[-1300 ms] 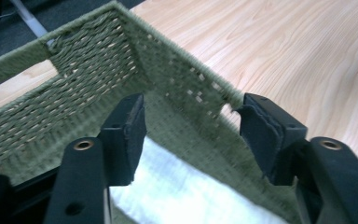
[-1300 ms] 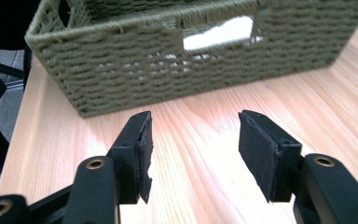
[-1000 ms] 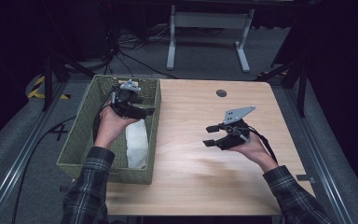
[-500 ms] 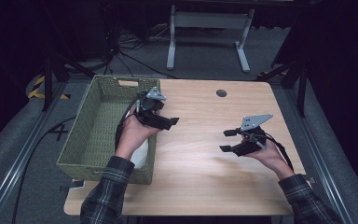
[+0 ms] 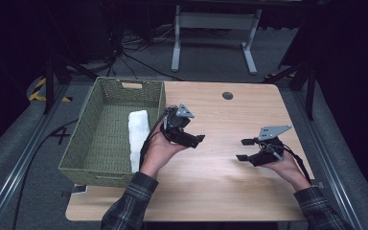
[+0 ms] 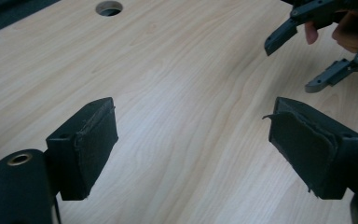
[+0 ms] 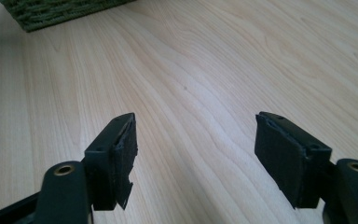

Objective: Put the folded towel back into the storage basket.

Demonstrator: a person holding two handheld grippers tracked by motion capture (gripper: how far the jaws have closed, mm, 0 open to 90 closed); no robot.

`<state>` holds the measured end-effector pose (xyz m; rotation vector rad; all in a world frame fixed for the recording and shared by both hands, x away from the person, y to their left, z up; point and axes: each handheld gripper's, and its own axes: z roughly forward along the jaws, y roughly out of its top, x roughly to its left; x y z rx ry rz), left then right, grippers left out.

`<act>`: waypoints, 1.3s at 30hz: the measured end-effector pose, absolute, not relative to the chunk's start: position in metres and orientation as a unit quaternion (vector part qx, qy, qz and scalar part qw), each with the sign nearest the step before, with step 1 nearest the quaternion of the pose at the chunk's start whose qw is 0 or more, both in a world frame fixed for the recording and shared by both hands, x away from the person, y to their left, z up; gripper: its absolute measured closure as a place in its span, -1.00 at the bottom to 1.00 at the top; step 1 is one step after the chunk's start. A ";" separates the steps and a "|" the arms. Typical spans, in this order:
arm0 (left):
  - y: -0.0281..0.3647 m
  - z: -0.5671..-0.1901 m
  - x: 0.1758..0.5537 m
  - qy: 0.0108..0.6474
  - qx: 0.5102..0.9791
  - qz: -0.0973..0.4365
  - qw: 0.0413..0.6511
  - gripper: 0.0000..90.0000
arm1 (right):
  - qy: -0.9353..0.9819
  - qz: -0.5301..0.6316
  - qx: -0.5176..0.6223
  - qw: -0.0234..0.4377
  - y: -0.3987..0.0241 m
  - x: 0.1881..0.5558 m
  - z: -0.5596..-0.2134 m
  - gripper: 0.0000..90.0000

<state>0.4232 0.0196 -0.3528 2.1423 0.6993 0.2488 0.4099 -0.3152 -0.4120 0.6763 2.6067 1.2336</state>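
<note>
A green woven basket (image 5: 88,143) stands on the left part of the wooden table (image 5: 220,182). A white folded cloth (image 5: 138,136) lies inside it along its right wall. My left gripper (image 5: 194,139) hovers over the table just right of the basket, open and empty; its own view shows the jaws wide apart (image 6: 193,144) above bare wood. My right gripper (image 5: 243,149) sits low over the table's right side, open with nothing between its jaws (image 7: 196,154). It also appears in the left gripper view as the far gripper (image 6: 317,46).
A round cable hole (image 5: 227,95) is set near the table's far edge, and shows again in the left gripper view (image 6: 108,7). The basket corner (image 7: 51,11) is far off in the right gripper view. A metal stand (image 5: 213,33) and cables lie on the floor behind.
My left gripper has come out of the basket and moved right over the table, leaving the white cloth inside. My right gripper has drifted right and nearer the front edge.
</note>
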 end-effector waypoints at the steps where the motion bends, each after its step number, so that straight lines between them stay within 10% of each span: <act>1: 0.017 -0.356 0.421 0.278 0.855 0.101 0.426 -0.64 | 0.877 0.412 0.231 0.091 -0.317 0.409 -0.413 -0.33; 39: -0.025 -0.464 0.389 0.266 0.888 0.091 0.365 -0.80 | 0.863 0.361 0.321 0.146 -0.379 0.382 -0.465 -0.65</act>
